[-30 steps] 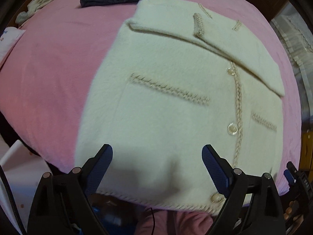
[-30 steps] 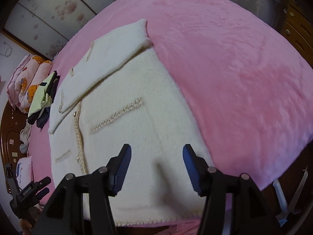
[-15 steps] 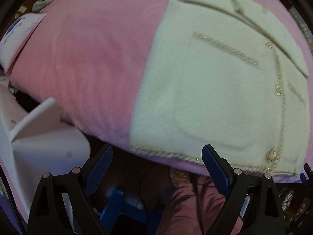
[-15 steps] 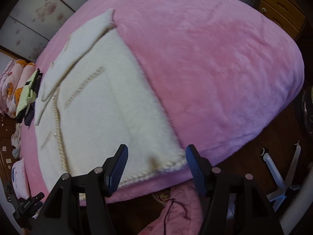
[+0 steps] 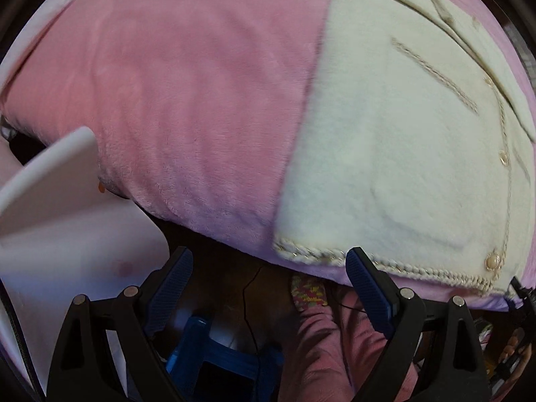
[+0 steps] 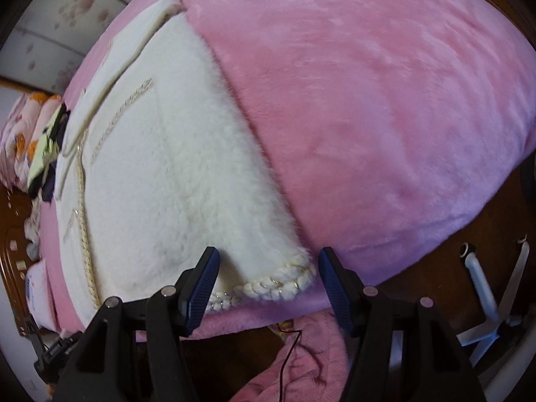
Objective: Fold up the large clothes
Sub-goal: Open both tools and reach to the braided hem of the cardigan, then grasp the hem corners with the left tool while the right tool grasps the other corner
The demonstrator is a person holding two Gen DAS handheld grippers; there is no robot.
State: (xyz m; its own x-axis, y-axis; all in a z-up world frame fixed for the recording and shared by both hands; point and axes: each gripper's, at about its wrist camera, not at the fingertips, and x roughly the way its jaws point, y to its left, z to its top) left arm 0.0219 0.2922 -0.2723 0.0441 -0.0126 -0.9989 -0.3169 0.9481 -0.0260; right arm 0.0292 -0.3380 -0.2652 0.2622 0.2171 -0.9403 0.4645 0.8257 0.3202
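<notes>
Jaws on both tools stand spread wide with nothing between them. Right gripper (image 6: 268,279) brackets the near right corner of the cream jacket (image 6: 174,181), its blue pads (image 6: 201,288) either side of the braided hem (image 6: 268,286) but apart from it. Left gripper (image 5: 268,288) hangs off the jacket's (image 5: 402,167) near left corner, its right pad (image 5: 366,296) just below the hem trim (image 5: 335,255) and its left pad out over the dark floor. The jacket lies flat, front up, on the pink blanket (image 6: 368,100), hem at the blanket's near edge, a sleeve folded across its far part, buttons (image 5: 491,263) along the braided placket. Beyond the jacket's far left side sits a pile of folded clothes (image 6: 47,147).
</notes>
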